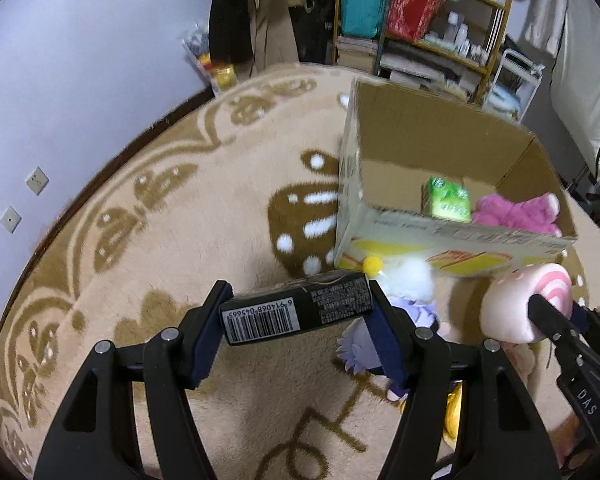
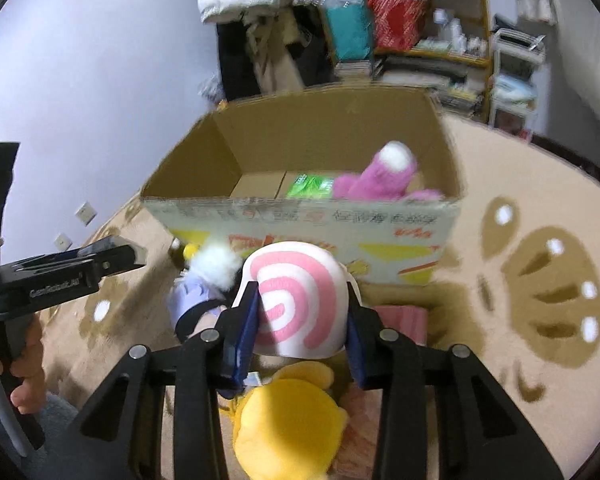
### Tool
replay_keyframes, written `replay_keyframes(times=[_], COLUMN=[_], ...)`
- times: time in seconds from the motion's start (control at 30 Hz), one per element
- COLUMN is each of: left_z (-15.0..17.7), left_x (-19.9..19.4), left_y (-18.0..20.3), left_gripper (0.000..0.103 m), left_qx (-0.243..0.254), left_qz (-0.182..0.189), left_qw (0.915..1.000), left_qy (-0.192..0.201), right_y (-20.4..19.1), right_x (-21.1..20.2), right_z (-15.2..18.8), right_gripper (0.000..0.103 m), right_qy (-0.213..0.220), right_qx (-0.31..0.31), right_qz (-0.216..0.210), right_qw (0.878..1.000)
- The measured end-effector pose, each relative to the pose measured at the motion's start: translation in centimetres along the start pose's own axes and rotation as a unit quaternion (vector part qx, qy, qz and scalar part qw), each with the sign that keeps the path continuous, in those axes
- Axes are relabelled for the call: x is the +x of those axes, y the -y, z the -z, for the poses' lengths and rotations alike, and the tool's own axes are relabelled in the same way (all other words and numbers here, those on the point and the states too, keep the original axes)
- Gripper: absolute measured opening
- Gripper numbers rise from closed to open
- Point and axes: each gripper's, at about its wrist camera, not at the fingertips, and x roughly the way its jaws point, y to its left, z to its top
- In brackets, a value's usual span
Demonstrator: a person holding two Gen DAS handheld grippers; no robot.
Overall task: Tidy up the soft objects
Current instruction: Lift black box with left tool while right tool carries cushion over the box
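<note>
Black packet [image 1: 296, 307] clamped in left hand-held gripper [image 1: 296, 312], pink-swirl plush [image 2: 300, 300] clamped in right hand-held gripper [image 2: 300, 320]

A lived-in home room is showing here: a plush beige rug [image 1: 188, 248] is covering the floor, a crowded wooden shelf [image 1: 428, 24] (books, bottles, bags) is filling the upper right, and coats [image 2: 256, 12] are hanging at upper centre.

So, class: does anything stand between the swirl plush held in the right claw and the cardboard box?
Nothing visible blocks it. The swirl plush sits clamped in the right claw, and the cardboard box lies just ahead, top open, with only its near wall to clear.
</note>
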Motion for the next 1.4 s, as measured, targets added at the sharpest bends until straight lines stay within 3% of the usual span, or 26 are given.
replay_keyframes(times=[0.2,0.43,0.63,1.07,1.4], left_z=[-0.4,-0.6,-0.7,-1.5,-2.7], left_x=[-3.3,-7.1,-8.4,-7.3,-5.1], left_y=[0.6,1.7,2.3,4.3,6.4], left_gripper=[0.065,0.065,0.065,0.065,0.065], left_qx=[0.012,0.04,0.043,0.062,0.085], left_qz=[0.001,-0.018,-0.022,-0.04,-0.038], left_qw=[0.998,0.9861,0.9777,0.9648,0.9639], left_qy=[0.062,0.161,0.204,0.253,0.25], right_y=[0.6,0.6,0.6,0.9,1.6], right_x=[-4.4,-8.2,-9.0,-6.5,-4.0], right_z=[-0.7,-2.5,-4.3,-6.9,-8.4], right_gripper=[0.04,0.04,0.04,0.04,0.04], right_qy=[0.064,0.153,0.191,0.211,0.203], right_qx=[0.003,-0.002,-0.013,-0.03,-0.043], right_qz=[0.019,0.028,0.033,0.044,0.034], right_qw=[0.998,0.988,0.981,0.976,0.978])
